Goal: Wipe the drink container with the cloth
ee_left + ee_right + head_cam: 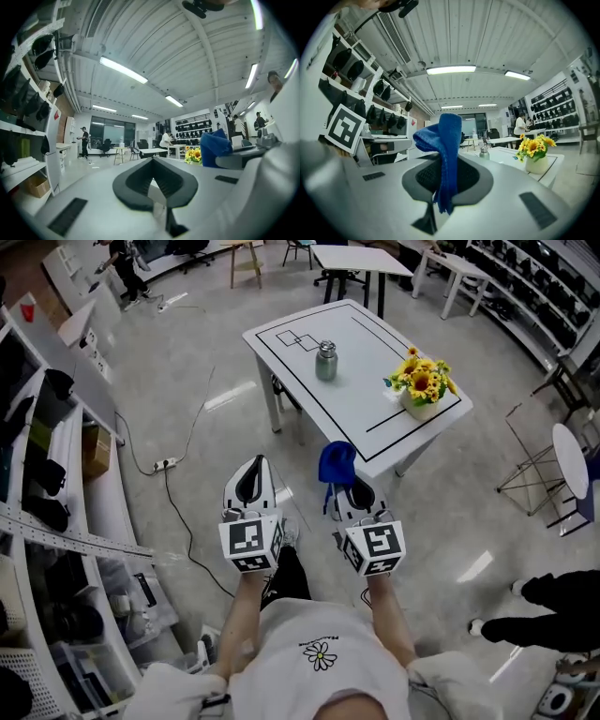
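- Ahead of the person, on the white counter (375, 418), the drink container (325, 362) stands upright. It is a small metal flask with its lid on, beside a black-taped rectangle near the far corner, well apart from both grippers.
- Left gripper (251, 474): jaws together, nothing between them. It is held level over the floor, short of the counter.
- Right gripper (354, 491): jaws clamped on the cloth (446, 154), which is blue. The cloth's upper part flops over above the pads and its lower end hangs out below. The pinched middle is hidden between the jaws.
- Head view: the cloth covers the right gripper's jaw tips and overlaps the counter's near edge, so the gap between cloth and counter cannot be judged.
- A pot of sunflowers (422, 385) stands at the counter's right side, apart from the container.
- Shelving (47, 474) along the left is cut off by the frame. Its contents are dark and hard to identify.
- A second person's legs (544, 606) show at the right edge only; the rest is out of frame.
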Tool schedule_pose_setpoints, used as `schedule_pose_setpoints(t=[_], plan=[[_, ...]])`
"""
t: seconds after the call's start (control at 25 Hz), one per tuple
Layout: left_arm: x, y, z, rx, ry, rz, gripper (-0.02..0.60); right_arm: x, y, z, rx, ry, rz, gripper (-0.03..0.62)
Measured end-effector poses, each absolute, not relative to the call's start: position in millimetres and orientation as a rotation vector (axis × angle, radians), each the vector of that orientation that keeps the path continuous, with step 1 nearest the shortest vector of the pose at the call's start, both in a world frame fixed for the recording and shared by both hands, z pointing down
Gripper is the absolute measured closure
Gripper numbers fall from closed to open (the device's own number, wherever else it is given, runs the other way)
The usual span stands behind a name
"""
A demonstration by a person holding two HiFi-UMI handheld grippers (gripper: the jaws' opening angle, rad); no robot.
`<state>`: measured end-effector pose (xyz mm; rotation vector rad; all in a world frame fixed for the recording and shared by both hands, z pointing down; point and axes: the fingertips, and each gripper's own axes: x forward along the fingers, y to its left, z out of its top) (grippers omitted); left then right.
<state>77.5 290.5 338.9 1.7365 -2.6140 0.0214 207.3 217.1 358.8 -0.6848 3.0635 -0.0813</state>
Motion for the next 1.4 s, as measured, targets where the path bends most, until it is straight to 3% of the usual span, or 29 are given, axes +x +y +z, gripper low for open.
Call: schedule_pose_setpoints(t=[0.56,1.4], plan=[[-80,128,325,1.977,-2.410,-0.010,0.583,60,76,347,-0.963,3.044,-0.076,0.553],[-104,9,354,2.013,-2.326,0.063,0.583,43,-33,356,-1.080,2.949,-0.112,0.553]])
